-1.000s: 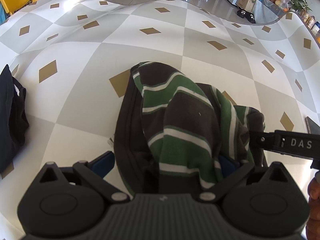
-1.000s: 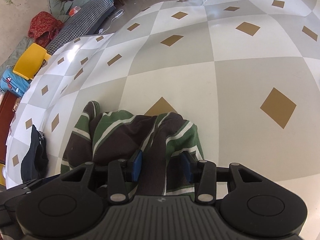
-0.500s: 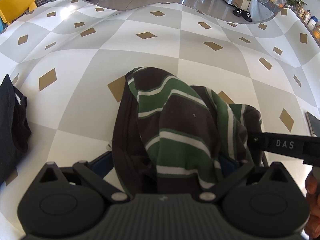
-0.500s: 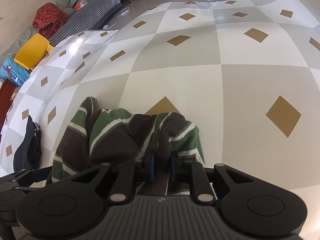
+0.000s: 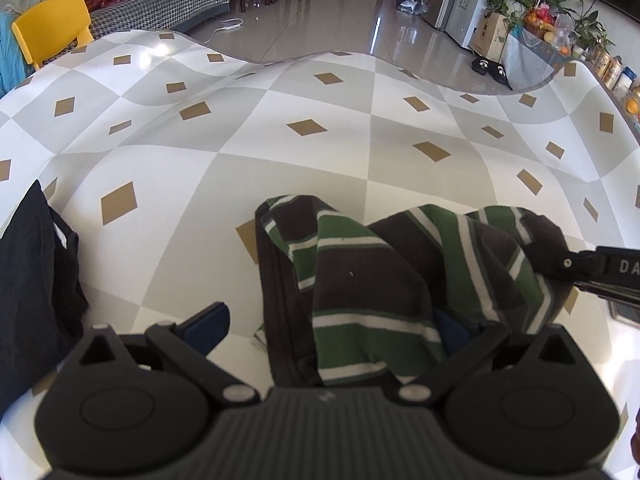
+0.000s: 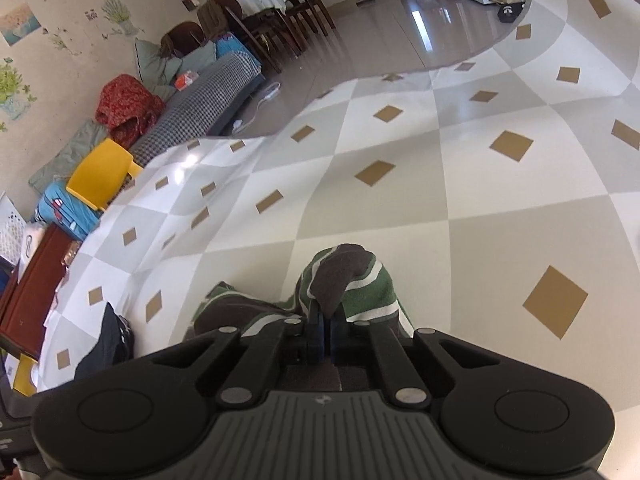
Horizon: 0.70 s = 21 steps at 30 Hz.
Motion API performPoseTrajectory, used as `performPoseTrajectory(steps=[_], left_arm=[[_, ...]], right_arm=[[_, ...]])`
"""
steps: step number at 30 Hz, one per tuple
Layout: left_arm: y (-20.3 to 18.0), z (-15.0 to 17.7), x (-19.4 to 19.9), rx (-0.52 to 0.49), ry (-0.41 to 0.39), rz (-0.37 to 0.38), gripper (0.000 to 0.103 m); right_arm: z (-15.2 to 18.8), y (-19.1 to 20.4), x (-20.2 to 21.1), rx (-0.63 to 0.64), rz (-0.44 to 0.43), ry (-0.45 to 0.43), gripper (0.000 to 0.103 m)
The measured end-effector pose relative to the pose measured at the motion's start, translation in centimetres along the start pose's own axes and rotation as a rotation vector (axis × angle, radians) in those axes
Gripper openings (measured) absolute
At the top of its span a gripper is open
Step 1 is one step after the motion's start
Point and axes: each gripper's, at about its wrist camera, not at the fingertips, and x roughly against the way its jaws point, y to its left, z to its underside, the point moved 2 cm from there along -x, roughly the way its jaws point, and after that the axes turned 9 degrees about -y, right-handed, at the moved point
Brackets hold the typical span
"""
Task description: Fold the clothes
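Observation:
A brown, green and white striped garment [image 5: 360,280] lies bunched on the checked tablecloth [image 5: 280,160]. My left gripper [image 5: 330,328] stands open around its near edge. The left pad is clear of the cloth and the right pad is partly hidden under it. My right gripper [image 6: 324,320] finishes closing, its blue pads pressed on a raised fold of the striped garment [image 6: 352,280], which hangs lifted off the cloth. In the left wrist view, one of the right gripper's fingers [image 5: 580,266] reaches in from the right and pinches that fold.
A black garment [image 5: 28,280] lies at the table's left side, also seen as the black garment [image 6: 108,344]. The table's far edge curves in front of a shiny floor. A yellow chair [image 5: 52,24] and a checked sofa [image 6: 200,120] stand beyond it.
My right gripper's jaws closed on a fold of the striped garment and lifted it. Both views rose and tilted up. The left gripper stayed open.

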Motion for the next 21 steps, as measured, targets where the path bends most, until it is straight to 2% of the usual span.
performPoseTrajectory(steps=[7,10,16,21], left_arm=[[0.7,-1.5,1.6,0.034,-0.091,-0.013,0.103],[1.0,-1.8,1.9,0.043,-0.107,-0.023,0.103],[2.2,-2.1,2.1,0.089,-0.118,-0.055,0.103],[2.9,-2.3,2.6,0.122,-0.133,-0.059,0.103]], right_arm=[[-2.3,1.5,3.2,0.011,-0.109,-0.124,0.005],[-2.3,2.5,4.1,0.044,-0.178,-0.139,0.005],[0.5,5.2,3.6,0.189,-0.267,-0.030,0.005],[3.2,6.2,2.5,0.271,-0.286,0.064,0.005]])
